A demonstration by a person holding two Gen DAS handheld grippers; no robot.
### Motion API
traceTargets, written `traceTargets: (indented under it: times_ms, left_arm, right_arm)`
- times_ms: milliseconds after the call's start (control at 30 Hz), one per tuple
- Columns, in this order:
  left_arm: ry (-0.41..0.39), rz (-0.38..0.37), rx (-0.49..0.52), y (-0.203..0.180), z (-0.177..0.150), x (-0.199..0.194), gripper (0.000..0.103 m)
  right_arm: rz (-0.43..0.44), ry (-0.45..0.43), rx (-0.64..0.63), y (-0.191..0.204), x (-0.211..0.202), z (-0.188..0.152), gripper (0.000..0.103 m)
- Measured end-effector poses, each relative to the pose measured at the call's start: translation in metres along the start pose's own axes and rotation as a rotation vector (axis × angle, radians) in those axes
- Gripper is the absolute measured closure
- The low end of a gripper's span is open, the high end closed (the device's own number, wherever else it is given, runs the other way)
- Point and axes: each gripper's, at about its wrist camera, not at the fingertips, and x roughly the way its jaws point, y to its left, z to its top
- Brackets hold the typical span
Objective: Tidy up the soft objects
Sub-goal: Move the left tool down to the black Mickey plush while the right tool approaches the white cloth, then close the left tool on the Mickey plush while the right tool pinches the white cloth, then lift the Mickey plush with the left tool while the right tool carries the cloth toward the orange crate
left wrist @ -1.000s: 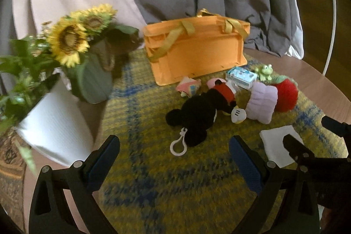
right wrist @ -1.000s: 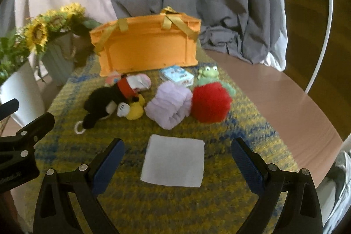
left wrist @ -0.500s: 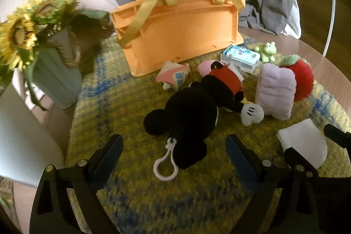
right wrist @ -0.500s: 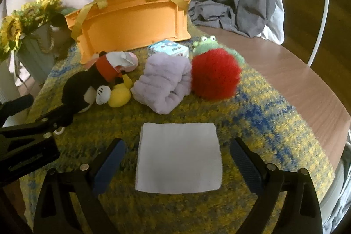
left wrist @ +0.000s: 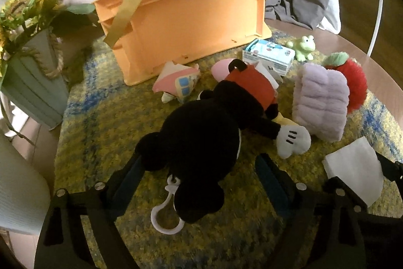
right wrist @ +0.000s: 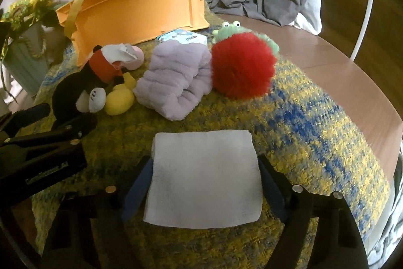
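Left gripper [left wrist: 199, 183] is closing around the head of the black mouse plush [left wrist: 201, 132]. Jaws are standing wide; the left pad looks to be meeting the plush's ear, the right pad is sitting clear of it. Not gripping yet. The plush is lying face down on the yellow-blue mat [left wrist: 105, 122], its white keyring clip [left wrist: 165, 216] trailing toward the near edge.

Right gripper [right wrist: 204, 183] is closing on the folded white cloth [right wrist: 205, 178]. The cloth is lying flat on the mat between the two blue pads, which are sitting right at its left and right edges. Can't tell if they're pressing yet; the cloth isn't bunching or lifting.

Other soft items are sitting farther back: lilac fluffy roll [right wrist: 176, 80] just right of the mouse, red pompom fruit [right wrist: 243, 66] touching the roll's right side, green frog [left wrist: 303, 47] behind them, small house-shaped cushion [left wrist: 178, 85] near the orange tote [left wrist: 186, 27]. The tote is standing at the far side of the mat. A tissue pack [left wrist: 269, 57] is lying just in front of it.
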Motion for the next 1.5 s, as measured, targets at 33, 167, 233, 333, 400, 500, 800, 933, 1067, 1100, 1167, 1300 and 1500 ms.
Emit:
traceTargets:
  times_ms: [33, 167, 233, 333, 400, 500, 800, 933, 1067, 1100, 1167, 1300, 1500]
  left_arm:
    - [0.0, -0.004, -0.008, 0.001, 0.001, 0.001, 0.016]
    - [-0.001, 0.022, -0.001, 0.002, 0.004, 0.003, 0.021]
    - [0.007, 0.023, 0.005, 0.002, 0.004, 0.005, 0.027]
    - [0.029, 0.028, 0.006, 0.001, 0.003, 0.009, 0.042]
    - [0.029, 0.023, 0.005, 0.001, 0.002, 0.008, 0.044]
    - [0.025, 0.008, 0.002, 0.002, 0.002, 0.006, 0.048]
    - [0.008, -0.004, -0.017, 0.007, -0.004, -0.01, 0.05]
    - [0.0, -0.006, -0.025, 0.007, -0.008, -0.018, 0.05]
    - [-0.006, -0.002, -0.034, 0.008, -0.011, -0.025, 0.05]
    - [-0.008, -0.003, -0.037, 0.009, -0.012, -0.027, 0.05]
    - [-0.021, -0.003, -0.04, 0.01, -0.013, -0.033, 0.05]
    - [-0.031, 0.007, -0.066, 0.011, -0.016, -0.046, 0.05]
    - [-0.056, 0.024, -0.108, 0.013, -0.019, -0.068, 0.051]
  right_arm:
    - [-0.002, 0.0, 0.0, 0.0, 0.0, 0.0, 0.027]
    - [-0.004, 0.003, 0.01, 0.001, 0.0, 0.001, 0.033]
    - [-0.005, 0.007, 0.017, 0.0, -0.001, 0.002, 0.039]
    - [-0.009, 0.011, 0.024, -0.002, -0.001, 0.004, 0.044]
    - [-0.008, 0.013, 0.028, -0.003, -0.001, 0.004, 0.047]
    - [-0.011, 0.011, 0.037, -0.004, -0.003, 0.004, 0.053]
    - [0.005, 0.002, 0.044, -0.006, -0.011, 0.004, 0.064]
    - [0.019, -0.004, 0.037, -0.006, -0.014, 0.003, 0.077]
    - [0.034, -0.015, 0.015, -0.004, -0.018, 0.001, 0.085]
    - [0.043, -0.012, 0.018, -0.004, -0.018, 0.001, 0.088]
    - [0.055, -0.016, 0.026, -0.006, -0.021, 0.001, 0.088]
    - [0.066, -0.054, 0.002, -0.006, -0.034, 0.004, 0.089]
    - [0.099, -0.094, -0.031, -0.007, -0.053, 0.012, 0.089]
